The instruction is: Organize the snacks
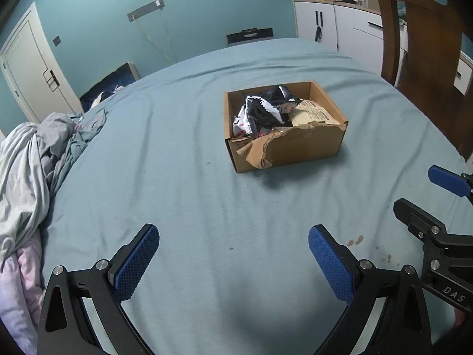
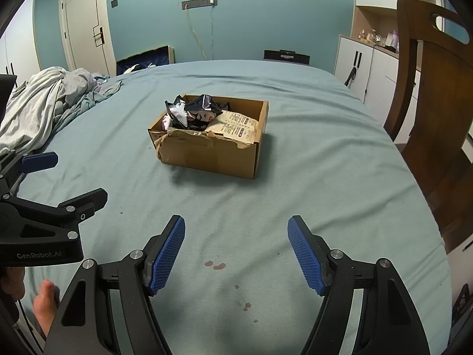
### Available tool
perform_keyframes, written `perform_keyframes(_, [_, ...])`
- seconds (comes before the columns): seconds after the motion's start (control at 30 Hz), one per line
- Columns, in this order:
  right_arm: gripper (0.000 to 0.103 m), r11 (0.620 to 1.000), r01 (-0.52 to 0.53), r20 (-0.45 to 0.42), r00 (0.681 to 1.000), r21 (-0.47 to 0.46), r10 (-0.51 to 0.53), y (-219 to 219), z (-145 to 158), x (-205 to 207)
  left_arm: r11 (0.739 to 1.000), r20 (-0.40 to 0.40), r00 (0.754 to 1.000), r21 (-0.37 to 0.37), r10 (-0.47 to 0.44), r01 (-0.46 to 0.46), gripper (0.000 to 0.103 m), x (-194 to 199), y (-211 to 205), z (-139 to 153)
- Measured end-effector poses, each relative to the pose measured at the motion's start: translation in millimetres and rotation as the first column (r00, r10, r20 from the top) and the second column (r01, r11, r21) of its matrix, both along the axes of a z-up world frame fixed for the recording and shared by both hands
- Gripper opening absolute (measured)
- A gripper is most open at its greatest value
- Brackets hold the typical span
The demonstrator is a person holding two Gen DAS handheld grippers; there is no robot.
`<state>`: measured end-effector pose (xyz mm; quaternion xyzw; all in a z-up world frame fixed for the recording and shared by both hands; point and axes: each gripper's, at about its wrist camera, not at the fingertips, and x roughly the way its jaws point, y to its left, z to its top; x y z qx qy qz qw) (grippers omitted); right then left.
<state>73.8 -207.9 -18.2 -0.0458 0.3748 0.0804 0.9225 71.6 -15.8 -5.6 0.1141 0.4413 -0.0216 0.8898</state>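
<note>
A torn brown cardboard box (image 1: 307, 148) stands on the blue bed sheet (image 1: 189, 195). It holds several black-and-white snack packets (image 1: 263, 109) and a beige printed packet (image 1: 316, 112). In the right wrist view the box (image 2: 212, 153) shows the snack packets (image 2: 192, 112) on its left side and the beige packet (image 2: 236, 127) on its right. My left gripper (image 1: 233, 236) is open and empty, well short of the box. My right gripper (image 2: 236, 227) is open and empty too, near the front of the bed. Each gripper shows at the edge of the other's view.
A heap of crumpled bedding (image 1: 32, 159) lies at the bed's left side. A wooden chair (image 2: 437, 100) stands at the right edge. White cabinets (image 1: 340, 29) and a door (image 1: 29, 71) stand behind. Small reddish stains (image 2: 215, 264) mark the sheet.
</note>
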Motion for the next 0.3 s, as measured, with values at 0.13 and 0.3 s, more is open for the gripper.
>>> perform_keyframes(0.13, [0.071,1.0,0.001,0.0,1.0,-0.005,-0.001,1.2,0.1,0.4,1.0,0.002,1.0,0.003,0.0,0.0,0.103,-0.2,-0.1,0.7])
perform_keyframes(0.3, [0.071,1.0,0.002,-0.002,1.0,-0.007,-0.002,1.0,-0.3,0.9,1.0,0.009,1.0,-0.005,-0.001,0.001,0.103,-0.7,0.4,1.7])
